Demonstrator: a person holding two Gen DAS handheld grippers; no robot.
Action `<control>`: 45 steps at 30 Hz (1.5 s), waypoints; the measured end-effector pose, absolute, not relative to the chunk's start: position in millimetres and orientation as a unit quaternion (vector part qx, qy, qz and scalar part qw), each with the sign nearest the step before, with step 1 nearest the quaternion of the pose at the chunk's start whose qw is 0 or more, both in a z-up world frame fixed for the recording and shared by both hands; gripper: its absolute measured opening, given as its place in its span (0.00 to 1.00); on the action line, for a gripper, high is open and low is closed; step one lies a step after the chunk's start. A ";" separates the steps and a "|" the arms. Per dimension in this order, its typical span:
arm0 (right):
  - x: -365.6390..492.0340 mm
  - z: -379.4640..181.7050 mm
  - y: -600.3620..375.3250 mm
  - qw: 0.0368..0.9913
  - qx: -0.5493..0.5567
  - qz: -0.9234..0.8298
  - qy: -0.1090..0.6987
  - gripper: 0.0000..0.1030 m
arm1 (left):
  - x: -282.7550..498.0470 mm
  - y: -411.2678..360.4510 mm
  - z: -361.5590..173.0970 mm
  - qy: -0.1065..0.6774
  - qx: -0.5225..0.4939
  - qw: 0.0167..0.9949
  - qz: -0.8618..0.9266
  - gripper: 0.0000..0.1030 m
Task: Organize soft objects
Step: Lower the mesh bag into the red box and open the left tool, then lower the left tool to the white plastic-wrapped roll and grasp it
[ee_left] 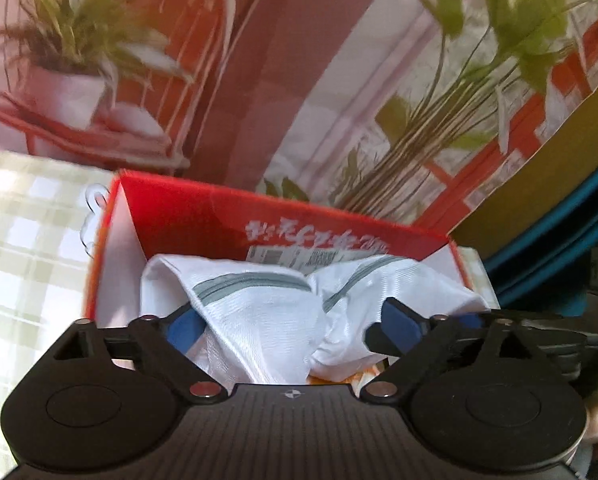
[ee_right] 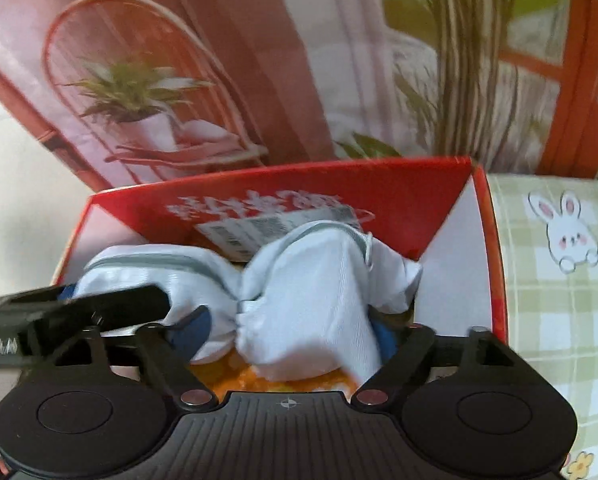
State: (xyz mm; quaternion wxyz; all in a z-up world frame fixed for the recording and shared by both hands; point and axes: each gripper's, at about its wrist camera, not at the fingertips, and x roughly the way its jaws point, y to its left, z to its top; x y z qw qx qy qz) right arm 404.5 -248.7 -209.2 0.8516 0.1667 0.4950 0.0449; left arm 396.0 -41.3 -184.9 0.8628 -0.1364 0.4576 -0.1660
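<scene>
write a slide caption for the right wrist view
Right tongs and left tongs hold a white mesh bag over a red box.

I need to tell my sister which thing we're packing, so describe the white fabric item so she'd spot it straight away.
Look for the open red cardboard box on the green checked tablecloth. Inside lies a crumpled white mesh fabric pouch, with the left gripper and right gripper around it. Its grey zipper marks it out.

Left gripper (ee_left: 295, 324) and right gripper (ee_right: 295, 326) each had blue-padded fingers pressed against white fabric between them.
</scene>
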 end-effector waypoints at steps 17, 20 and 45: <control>270.7 -132.7 -226.6 0.914 0.068 0.008 0.399 0.99 | 249.1 -30.5 -91.8 0.334 0.019 0.938 -0.091 1.00; 236.0 -136.2 -213.2 0.921 0.044 0.010 0.388 1.00 | 218.8 -26.0 -91.0 0.334 0.031 0.938 -0.089 1.00; 31.5 -249.5 -158.9 0.879 0.128 0.049 0.457 1.00 | 59.0 15.1 -204.2 0.462 0.046 0.877 -0.121 1.00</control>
